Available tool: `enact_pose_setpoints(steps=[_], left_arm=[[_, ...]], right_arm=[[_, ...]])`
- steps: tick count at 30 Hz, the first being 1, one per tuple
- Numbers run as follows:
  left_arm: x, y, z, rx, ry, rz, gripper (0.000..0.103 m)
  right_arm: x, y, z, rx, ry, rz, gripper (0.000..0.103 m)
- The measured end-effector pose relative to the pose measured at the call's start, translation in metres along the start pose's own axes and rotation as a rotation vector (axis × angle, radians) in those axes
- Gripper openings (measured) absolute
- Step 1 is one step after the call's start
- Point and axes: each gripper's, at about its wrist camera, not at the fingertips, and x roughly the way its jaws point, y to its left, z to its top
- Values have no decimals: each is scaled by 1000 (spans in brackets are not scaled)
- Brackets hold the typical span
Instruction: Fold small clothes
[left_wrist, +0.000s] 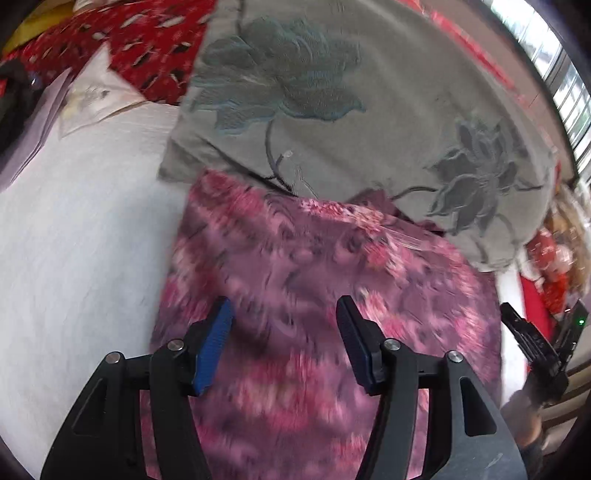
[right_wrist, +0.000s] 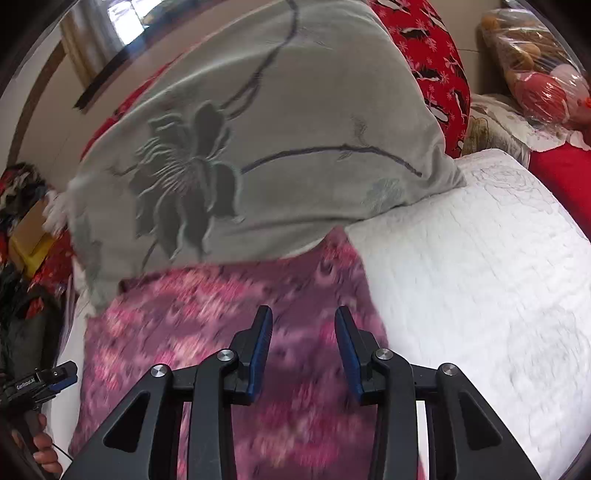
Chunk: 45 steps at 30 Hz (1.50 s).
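Observation:
A pink and purple flowered garment (left_wrist: 314, 288) lies spread on the white bed, blurred by motion. It also shows in the right wrist view (right_wrist: 207, 332). My left gripper (left_wrist: 282, 317) is open and empty, hovering over the garment's near part. My right gripper (right_wrist: 303, 325) is open and empty, over the garment near its right edge. The right gripper also shows at the right edge of the left wrist view (left_wrist: 532, 339). The left gripper shows at the left edge of the right wrist view (right_wrist: 48, 380). The garment's far edge lies against a grey pillow.
A grey pillow with embroidered flowers (left_wrist: 332, 110) (right_wrist: 258, 147) lies just beyond the garment. A red patterned pillow (left_wrist: 147, 48) (right_wrist: 439, 66) is behind it. The white quilted bedcover (left_wrist: 74, 240) (right_wrist: 480, 277) flanks the garment. Bagged toys (right_wrist: 535, 74) sit far right.

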Motion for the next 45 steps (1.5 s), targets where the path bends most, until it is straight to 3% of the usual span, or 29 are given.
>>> enact_pose_setpoints(steps=[3,5,8,14,18,20,22,26,32,34,35,37,40,43,45], left_arm=[[37,-2,2,5,66,83,59],[36,-7,-1,30,16,107,64],[38,-16,-4,69,7,153,66],[37,-11,-1,44,34,136,66],[36,-11,-2,40,48,143,66],[36,-8,-2,30,54,139,66],[35,-7,-4,29,58,142,66],[27,-4,-6,29,82,153,66],[-5,24,-32,39,73,117,66],[2,39,-47,29,104,130,68],[6,45,-53,29,108,142,71],[3,52,-58,19,87,137,76],[-4,52,-55,0,118,117,75],[-19,51,-55,10,90,83,76],[-22,52,-61,18,80,91,76]], right_arm=[[36,-14,-10,25,91,-39,38],[31,-9,-16,-8,26,-47,39],[32,2,-20,-68,18,-84,46],[30,8,-12,-81,75,-97,47],[6,14,-16,-83,47,-91,48],[-4,15,-25,-78,27,-87,54],[-5,15,-37,-91,41,-113,70],[1,20,-54,-156,60,-157,76],[-12,17,-47,-128,80,-195,82],[-3,6,-58,-107,135,-219,103],[4,-1,-62,-83,154,-206,102],[-3,-9,-66,-44,96,-168,103],[-1,-7,-61,-18,128,-194,103],[-2,-4,-46,-53,193,-218,103],[-20,-9,-45,-12,109,-250,103]])
